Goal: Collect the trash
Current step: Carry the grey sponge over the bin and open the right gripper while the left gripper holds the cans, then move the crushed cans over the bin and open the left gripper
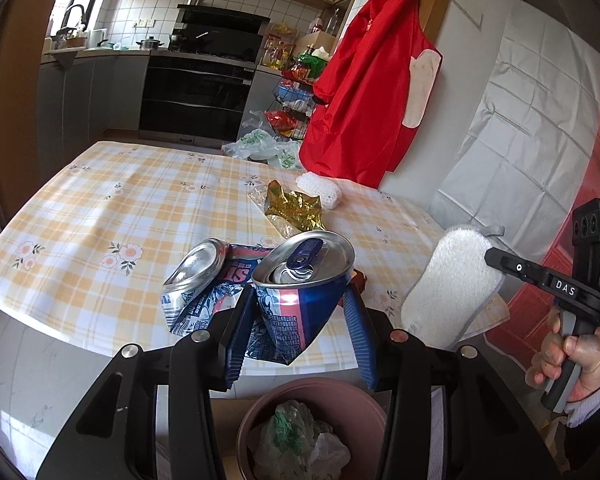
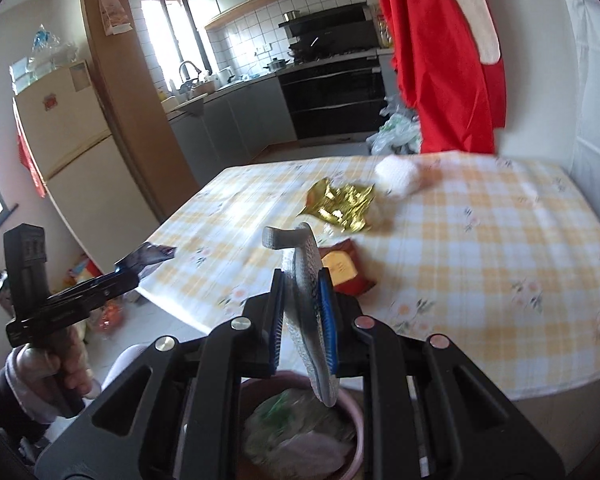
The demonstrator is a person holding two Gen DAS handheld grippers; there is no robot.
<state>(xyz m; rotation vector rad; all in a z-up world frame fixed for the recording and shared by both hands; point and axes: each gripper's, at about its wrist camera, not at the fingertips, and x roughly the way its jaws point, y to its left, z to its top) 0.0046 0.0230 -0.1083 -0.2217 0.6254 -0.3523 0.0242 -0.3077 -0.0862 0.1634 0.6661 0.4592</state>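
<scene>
Two grippers are loaded at once here, and both sit right over the bin. The left gripper (image 1: pixel 300 320) has its jaws clamped on a crushed blue can (image 1: pixel 300 280), pinching the crumpled lower half while the open top tilts up and away beyond the fingertips. Straight below the jaws sits the pinkish bin (image 1: pixel 368 404), already holding a crumpled plastic bag (image 1: pixel 300 436). A second flattened can (image 1: pixel 196 272) shows just left of the jaws; I can't tell whether it lies on the checked tablecloth (image 1: pixel 100 208) or hangs joined to the held one.

Over on the right gripper (image 2: pixel 302 312), the jaws are closed on a grey and white scrubbing pad (image 2: pixel 308 320), held edge-on, its lower end dangling below the jaws toward the bin (image 2: pixel 354 412).

The step looks like the drop. To do it well, I'd lower the can until its bottom point is inside the rim before parting the jaws, because that jagged fold could catch the rim and tip out onto the floor. Let the can go first, pull the left gripper aside, then the pad.

Still ahead of the jaws on the table: a gold foil wrapper (image 2: pixel 340 204), a red packet (image 2: pixel 348 272) just beyond the right fingertips, and a white foam lump (image 2: pixel 396 174) farther back.
</scene>
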